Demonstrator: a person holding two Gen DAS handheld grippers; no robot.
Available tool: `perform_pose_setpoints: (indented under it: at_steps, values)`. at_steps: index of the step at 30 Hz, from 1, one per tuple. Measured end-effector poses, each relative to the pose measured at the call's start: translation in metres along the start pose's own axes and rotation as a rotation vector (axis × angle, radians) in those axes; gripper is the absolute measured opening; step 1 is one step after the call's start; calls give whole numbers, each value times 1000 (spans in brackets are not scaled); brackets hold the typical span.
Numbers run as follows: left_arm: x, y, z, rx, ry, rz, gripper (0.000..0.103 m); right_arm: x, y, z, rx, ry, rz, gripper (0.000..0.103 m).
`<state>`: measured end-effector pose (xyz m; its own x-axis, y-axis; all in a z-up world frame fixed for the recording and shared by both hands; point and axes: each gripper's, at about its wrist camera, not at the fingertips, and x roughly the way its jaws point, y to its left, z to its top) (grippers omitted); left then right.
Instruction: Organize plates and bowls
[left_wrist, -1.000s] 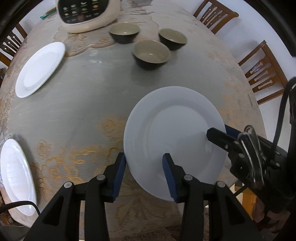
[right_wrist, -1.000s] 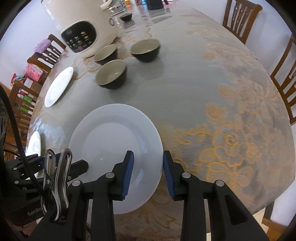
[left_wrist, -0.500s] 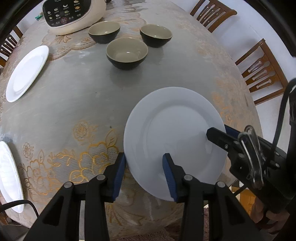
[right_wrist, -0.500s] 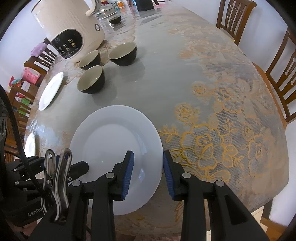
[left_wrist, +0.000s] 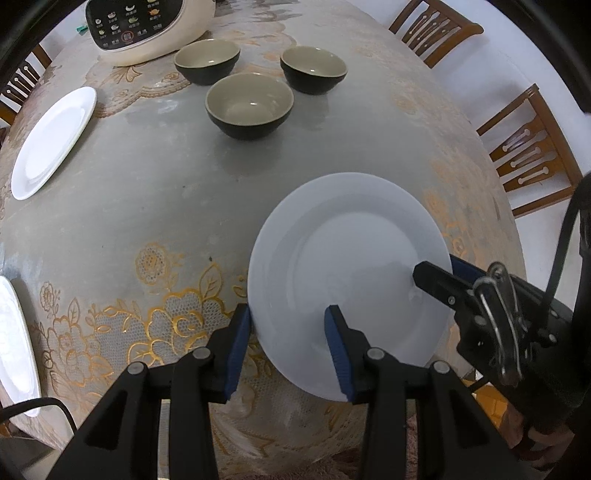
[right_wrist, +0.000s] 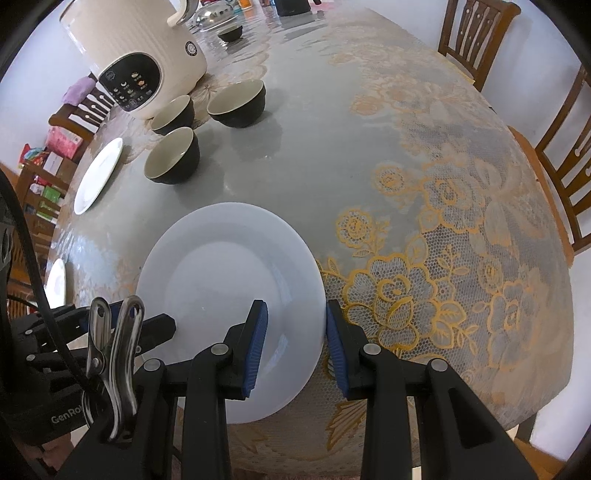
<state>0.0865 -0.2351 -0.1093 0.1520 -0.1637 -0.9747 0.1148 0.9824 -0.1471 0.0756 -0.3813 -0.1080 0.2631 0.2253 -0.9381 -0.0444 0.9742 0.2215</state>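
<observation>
Plate (left_wrist: 351, 258) pinched at opposite rims by both claws (left_wrist: 291, 343) (right_wrist: 295, 339), bowls (left_wrist: 249, 105) nearer than before.

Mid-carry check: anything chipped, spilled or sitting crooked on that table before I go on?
Nothing stands out. The white plate is gripped at opposite rims by the left gripper and right gripper. The three dark bowls stand upright and empty, and no spill shows on the tablecloth.

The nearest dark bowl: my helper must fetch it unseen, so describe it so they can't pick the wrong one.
Find the cream cooker at the table's far end. Three dark bowls with beige insides cluster before it. Take the nearest dark bowl, the one farthest from the cooker and closest to the held plate, with the others behind it on either side.
</observation>
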Motion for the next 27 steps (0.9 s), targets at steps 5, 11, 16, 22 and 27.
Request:
perform_pose_setpoints:
  at_steps: [5,11,16,22,27]
  values:
    - [3,-3,0,-5,-2,7,43,0,-1,0,-9,1,7,34]
    - [4,-3,-2,-3,-6,6,44,0,-2,2,-15,10,4,34]
    - [4,2,-2,-30,4,3,45,0,-1,3,-13,17,-3,35]
    - [-7,12,-1,-73,-20,26,52,-14,-7,5,22,-29,2,40]
    - [-20,14,-4,-84,-58,43,63,-27,-5,6,6,-59,21,40]
